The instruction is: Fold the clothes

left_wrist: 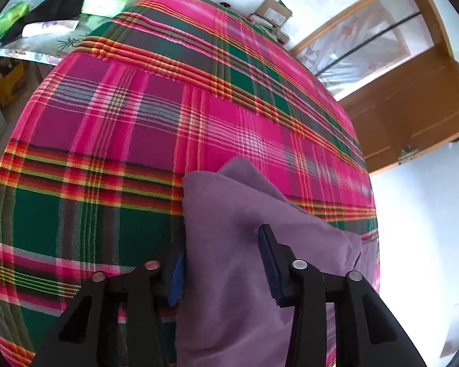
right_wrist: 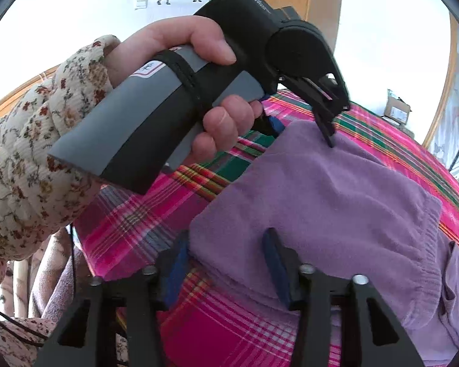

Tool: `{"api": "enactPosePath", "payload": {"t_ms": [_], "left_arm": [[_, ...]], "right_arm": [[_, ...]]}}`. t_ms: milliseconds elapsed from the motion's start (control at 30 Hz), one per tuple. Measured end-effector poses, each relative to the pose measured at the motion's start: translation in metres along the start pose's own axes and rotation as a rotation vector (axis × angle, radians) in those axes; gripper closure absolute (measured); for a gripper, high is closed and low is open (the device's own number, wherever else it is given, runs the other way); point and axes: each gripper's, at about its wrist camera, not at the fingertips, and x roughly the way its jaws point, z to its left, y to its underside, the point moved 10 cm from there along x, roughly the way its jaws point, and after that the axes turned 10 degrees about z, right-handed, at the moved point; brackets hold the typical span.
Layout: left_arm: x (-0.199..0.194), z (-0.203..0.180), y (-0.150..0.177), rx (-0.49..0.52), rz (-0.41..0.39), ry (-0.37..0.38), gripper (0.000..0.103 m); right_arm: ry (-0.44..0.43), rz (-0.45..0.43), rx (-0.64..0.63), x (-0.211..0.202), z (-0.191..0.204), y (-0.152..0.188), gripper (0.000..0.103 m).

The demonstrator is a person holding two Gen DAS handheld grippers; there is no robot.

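Observation:
A purple knit garment (left_wrist: 235, 214) lies on a bed covered with a pink, green and red plaid cloth (left_wrist: 122, 116). In the left wrist view my left gripper (left_wrist: 220, 269) straddles the garment's edge, one blue pad beside the fold and the other on top, with a wide gap between the jaws. The right wrist view shows the same garment (right_wrist: 336, 189) flat on the plaid cloth (right_wrist: 131, 214). My right gripper (right_wrist: 226, 263) straddles its near corner, jaws apart. At the far corner sits the left gripper (right_wrist: 303, 134), held by a hand (right_wrist: 180, 42) in a floral sleeve.
A wooden door with a glass pane (left_wrist: 413, 91) stands past the bed on the right. Behind the bed is a cluttered table (left_wrist: 46, 15) and cardboard boxes (left_wrist: 272, 9). Another box (right_wrist: 397, 107) sits beyond the bed's far side.

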Motion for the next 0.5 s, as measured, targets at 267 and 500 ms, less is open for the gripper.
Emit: {"api": "enactPosePath", "payload": {"t_ms": [267, 500], "left_arm": [[-0.008, 0.003, 0.001, -0.052, -0.014, 0.037, 0.088], [-0.026, -0.008, -0.005, -0.026, -0.070, 0.022, 0.090]], "right_arm": [[0.026, -0.009, 0.015, -0.001, -0.008, -0.001, 0.081], [-0.021, -0.070, 0.033, -0.007, -0.023, -0.020, 0.083]]}}
